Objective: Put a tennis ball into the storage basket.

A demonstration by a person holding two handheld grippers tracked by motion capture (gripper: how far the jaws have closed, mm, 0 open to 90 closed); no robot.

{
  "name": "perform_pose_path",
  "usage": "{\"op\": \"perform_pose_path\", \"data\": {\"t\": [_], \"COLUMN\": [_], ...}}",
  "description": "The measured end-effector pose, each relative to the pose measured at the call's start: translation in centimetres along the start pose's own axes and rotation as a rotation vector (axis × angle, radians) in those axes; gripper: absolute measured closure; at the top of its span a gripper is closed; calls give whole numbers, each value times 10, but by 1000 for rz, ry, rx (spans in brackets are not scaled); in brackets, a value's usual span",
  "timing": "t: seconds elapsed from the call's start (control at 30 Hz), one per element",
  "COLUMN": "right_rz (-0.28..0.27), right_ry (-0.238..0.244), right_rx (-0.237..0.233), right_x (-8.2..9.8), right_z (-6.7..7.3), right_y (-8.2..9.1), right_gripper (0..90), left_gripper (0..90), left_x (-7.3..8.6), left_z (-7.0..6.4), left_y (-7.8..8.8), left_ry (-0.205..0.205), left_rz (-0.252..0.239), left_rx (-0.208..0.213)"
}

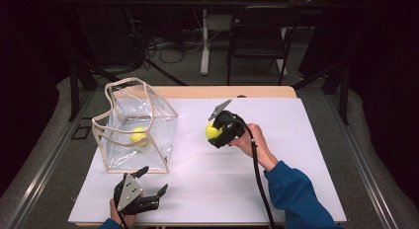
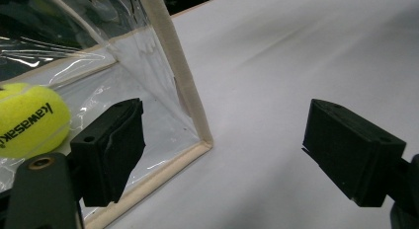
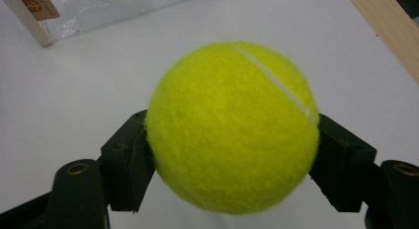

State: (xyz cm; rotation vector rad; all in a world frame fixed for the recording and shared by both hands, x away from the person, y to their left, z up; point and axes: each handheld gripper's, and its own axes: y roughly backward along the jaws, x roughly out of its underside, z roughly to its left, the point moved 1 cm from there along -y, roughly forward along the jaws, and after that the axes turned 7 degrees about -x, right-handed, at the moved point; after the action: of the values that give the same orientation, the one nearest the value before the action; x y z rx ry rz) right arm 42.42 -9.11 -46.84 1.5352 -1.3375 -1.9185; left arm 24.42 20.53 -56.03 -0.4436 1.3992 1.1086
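At the near edge of the white tabletop (image 1: 207, 184), the left gripper (image 1: 150, 188) rests with its jaws wide apart and nothing between them, just beside the near corner of a clear bag (image 1: 136, 128) that holds one ball (image 1: 139, 136). Farther in, the right gripper (image 1: 217, 133) has its jaws clamped on a second ball (image 3: 232, 128), above the tabletop right of the bag.

High view overhead, forward-down; gripper views close, all sharing the clear bag (image 1: 134, 125).
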Motion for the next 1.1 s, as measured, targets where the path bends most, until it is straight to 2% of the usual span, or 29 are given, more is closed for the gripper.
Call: {"op": "perform_pose_path", "data": {"t": [1.1], "right_rz": [-13], "right_ry": [64], "right_rx": [28], "right_x": [-25], "right_z": [6], "right_y": [12], "right_gripper": [262], "left_gripper": [160], "left_x": [0], "left_z": [0], "left_y": [0], "left_ry": [1], "left_rz": [-1], "left_rx": [-2]}}
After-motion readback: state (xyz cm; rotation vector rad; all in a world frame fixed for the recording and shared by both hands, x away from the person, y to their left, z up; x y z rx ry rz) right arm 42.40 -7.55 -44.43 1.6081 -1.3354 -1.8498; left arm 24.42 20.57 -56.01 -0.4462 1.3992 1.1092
